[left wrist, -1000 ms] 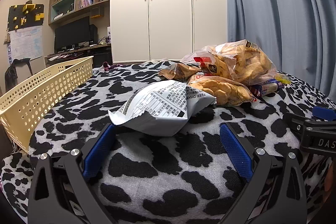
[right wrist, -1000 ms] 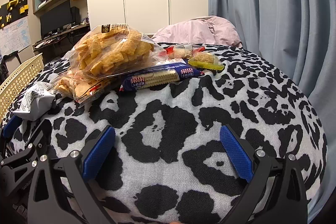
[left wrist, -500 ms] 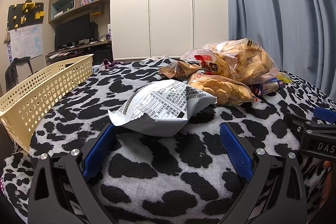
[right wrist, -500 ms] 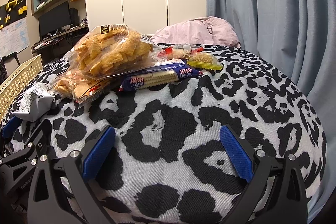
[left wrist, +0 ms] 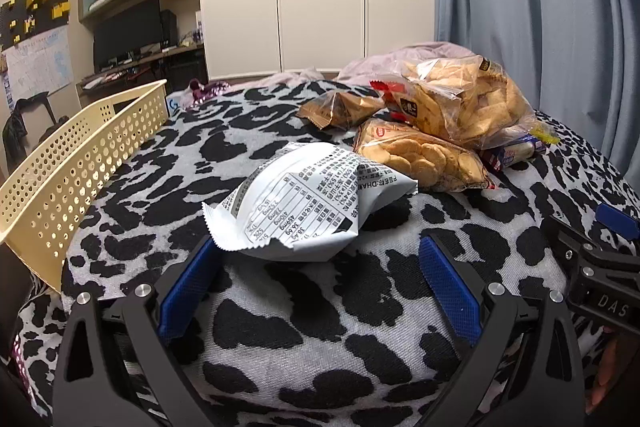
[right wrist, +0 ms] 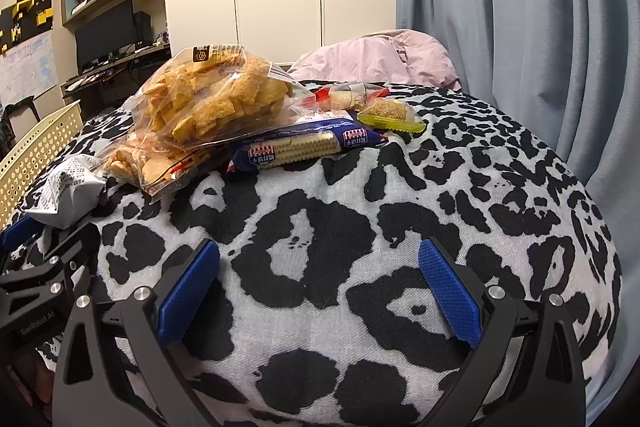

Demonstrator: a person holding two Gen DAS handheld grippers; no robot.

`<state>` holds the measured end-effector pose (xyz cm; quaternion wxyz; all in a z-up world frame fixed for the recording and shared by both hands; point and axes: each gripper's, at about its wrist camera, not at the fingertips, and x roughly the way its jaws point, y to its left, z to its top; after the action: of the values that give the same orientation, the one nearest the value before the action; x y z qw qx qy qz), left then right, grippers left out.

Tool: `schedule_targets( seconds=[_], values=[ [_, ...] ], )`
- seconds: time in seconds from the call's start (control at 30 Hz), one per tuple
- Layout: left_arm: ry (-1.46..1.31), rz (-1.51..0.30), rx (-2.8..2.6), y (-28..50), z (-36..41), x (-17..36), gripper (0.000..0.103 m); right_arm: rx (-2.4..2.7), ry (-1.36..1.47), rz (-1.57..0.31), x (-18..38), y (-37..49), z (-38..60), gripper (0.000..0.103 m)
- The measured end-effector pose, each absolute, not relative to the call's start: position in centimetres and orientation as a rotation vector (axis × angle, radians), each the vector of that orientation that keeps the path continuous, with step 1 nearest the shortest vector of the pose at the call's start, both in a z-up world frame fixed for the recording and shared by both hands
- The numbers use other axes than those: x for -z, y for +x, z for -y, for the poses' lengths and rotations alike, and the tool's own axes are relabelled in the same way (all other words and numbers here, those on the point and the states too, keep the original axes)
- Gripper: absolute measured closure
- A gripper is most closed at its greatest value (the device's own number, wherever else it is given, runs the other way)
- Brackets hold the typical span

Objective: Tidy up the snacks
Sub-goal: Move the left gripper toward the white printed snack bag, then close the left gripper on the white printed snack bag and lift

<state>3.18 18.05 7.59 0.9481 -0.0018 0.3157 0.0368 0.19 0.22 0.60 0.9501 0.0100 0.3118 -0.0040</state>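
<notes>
Left wrist view shows you the left gripper [left wrist: 318, 277] with its jaws spread wide and holding nothing; the white snack packet [left wrist: 308, 201] lies just in front of the blue pads [left wrist: 188, 285], one corner nearly at the left pad. Behind the packet you see a bag of round biscuits [left wrist: 420, 157] touching it, a big bag of square crackers [left wrist: 460, 103] leaning on that bag, and a small brown bag [left wrist: 340, 109] further back. The yellow perforated basket [left wrist: 80, 163] stands at the left edge of the spotted blanket [left wrist: 320, 327], well apart from the pile, with bare blanket between. Your right gripper [right wrist: 318, 279] is also spread and empty, over free blanket. In front of it lie a blue cracker pack [right wrist: 304, 149] and a yellow-green bar [right wrist: 390, 115], near the curtain [right wrist: 520, 27] side.
</notes>
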Motion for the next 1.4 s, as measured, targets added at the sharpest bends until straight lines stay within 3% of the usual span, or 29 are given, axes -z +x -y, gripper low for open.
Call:
schedule_targets(
  seconds=[0.27,1.17,1.4],
  values=[
    [-0.006,-0.719,-0.075,4.6,-18.0,-8.1,0.002,0.001,0.019,-0.655,-1.0,0.7,-0.1,0.005],
    [-0.037,-0.677,-0.007,4.3,-21.9,-11.2,0.002,-0.105,0.028,-0.627,-3.7,-0.2,-0.8,0.005],
    [0.062,-0.705,0.099,6.7,-21.2,-11.2,0.002,-0.122,0.028,-0.632,-3.9,0.0,-1.1,0.005]
  ],
)
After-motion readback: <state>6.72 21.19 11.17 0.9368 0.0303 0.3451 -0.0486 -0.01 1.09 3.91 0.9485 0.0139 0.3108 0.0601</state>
